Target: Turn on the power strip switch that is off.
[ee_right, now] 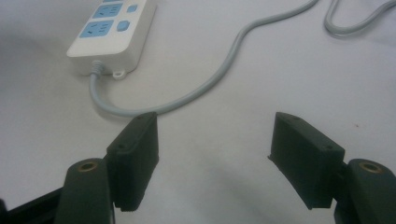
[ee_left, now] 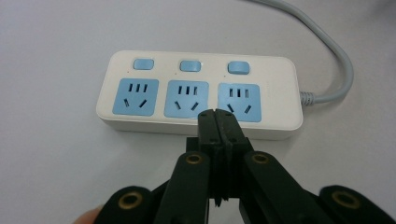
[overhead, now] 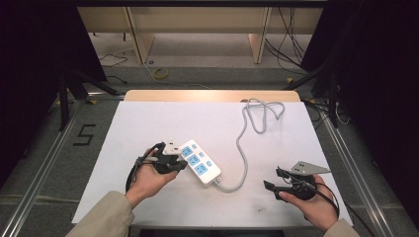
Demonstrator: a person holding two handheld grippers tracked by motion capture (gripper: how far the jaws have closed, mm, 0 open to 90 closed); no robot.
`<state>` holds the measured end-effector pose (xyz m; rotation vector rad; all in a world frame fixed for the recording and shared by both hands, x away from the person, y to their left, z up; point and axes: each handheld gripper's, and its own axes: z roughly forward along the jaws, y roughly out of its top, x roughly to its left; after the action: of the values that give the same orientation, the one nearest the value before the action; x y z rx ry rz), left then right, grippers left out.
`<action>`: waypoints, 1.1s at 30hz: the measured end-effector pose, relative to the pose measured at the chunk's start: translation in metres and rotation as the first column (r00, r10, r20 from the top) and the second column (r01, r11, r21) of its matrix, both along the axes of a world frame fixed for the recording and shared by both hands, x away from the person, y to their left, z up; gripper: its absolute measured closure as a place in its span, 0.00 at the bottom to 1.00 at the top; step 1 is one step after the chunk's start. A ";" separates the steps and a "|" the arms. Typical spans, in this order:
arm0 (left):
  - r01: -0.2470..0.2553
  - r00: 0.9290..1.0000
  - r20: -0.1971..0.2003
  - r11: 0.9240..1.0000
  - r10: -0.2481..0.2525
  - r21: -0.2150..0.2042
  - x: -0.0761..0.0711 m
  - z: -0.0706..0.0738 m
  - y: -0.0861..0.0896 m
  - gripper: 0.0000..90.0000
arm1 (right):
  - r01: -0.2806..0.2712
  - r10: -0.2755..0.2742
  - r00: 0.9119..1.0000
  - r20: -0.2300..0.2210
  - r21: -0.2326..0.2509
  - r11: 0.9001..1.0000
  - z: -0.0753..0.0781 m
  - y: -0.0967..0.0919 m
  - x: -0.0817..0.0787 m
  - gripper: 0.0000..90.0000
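Note:
A white power strip [overhead: 199,162] with three blue sockets and three blue switches lies in the middle of the white sheet, and it is also seen close up [ee_left: 201,93]. Its grey cable [overhead: 242,148] runs right and then back to a loose loop [overhead: 262,111]. My left gripper [overhead: 174,162] is at the strip's left end. In the left gripper view its jaws are shut [ee_left: 217,116], with nothing seen between them, and the tips are at the strip's near edge below the middle socket. My right gripper [overhead: 272,178] rests open near the front right, and in its own view [ee_right: 215,140] the strip's cable end [ee_right: 112,32] lies beyond it.
A white sheet [overhead: 148,123] covers the table, with a wooden strip [overhead: 212,95] at the back edge. Metal rails run along both sides. A black "5" mark [overhead: 85,134] is on the floor at the left. Cables lie on the floor behind the table.

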<state>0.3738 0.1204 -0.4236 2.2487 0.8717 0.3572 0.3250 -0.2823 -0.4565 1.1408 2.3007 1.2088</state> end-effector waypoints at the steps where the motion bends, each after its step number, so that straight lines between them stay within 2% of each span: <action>1: 0.003 1.000 0.000 1.000 -0.003 0.001 0.001 0.000 0.000 1.00 | 0.000 0.000 1.000 0.000 0.000 1.000 0.000 0.000 0.000 0.36; 33: 0.013 1.000 0.000 1.000 -0.013 0.004 0.008 0.004 -0.017 1.00 | 0.003 -0.003 1.000 0.002 -0.002 1.000 0.000 -0.001 0.000 0.36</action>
<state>0.3823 0.1033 -0.4192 2.2574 0.8562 0.3533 0.3250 -0.2831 -0.4563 1.1422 2.2971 1.2059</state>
